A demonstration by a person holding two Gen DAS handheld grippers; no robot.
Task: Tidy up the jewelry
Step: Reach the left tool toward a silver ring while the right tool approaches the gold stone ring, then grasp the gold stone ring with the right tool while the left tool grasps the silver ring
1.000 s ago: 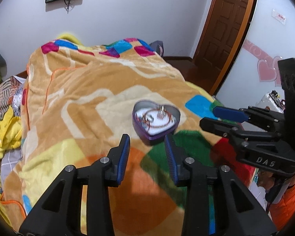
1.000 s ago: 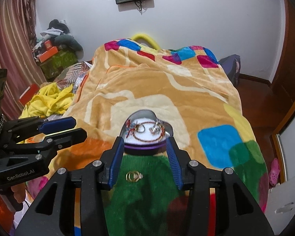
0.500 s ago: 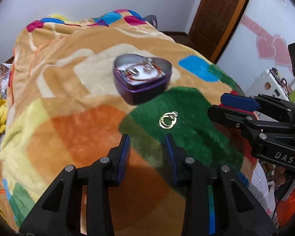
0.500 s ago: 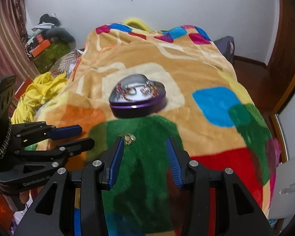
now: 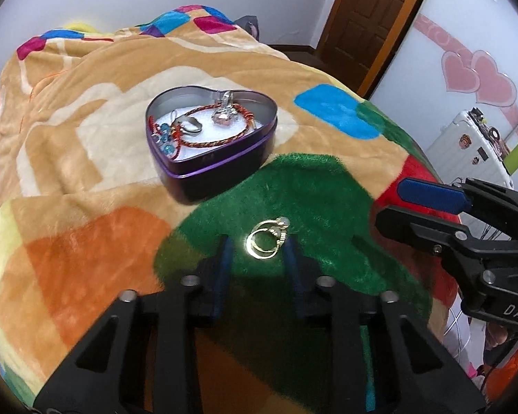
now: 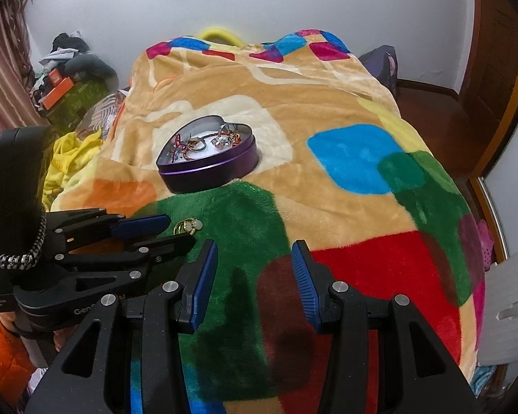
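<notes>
Lining up on the last loose earrings

We've got the left gripper (image 5: 257, 245) down low on the blanket (image 5: 86, 179), jaws apart on either side of the gold earrings (image 5: 266, 238), which sit on the green patch near the bed's front edge, not yet gripped. The heart tin (image 5: 212, 138) sits just behind them toward the middle of the bed, already holding a red bracelet (image 5: 217, 134) and rings. The right gripper (image 6: 253, 269) hangs open nearby, holding nothing. Looks to us like the pick-up step: next we'd close gently on the hoops without snagging the fluffy pile, then lift them over the tin rim.
</notes>
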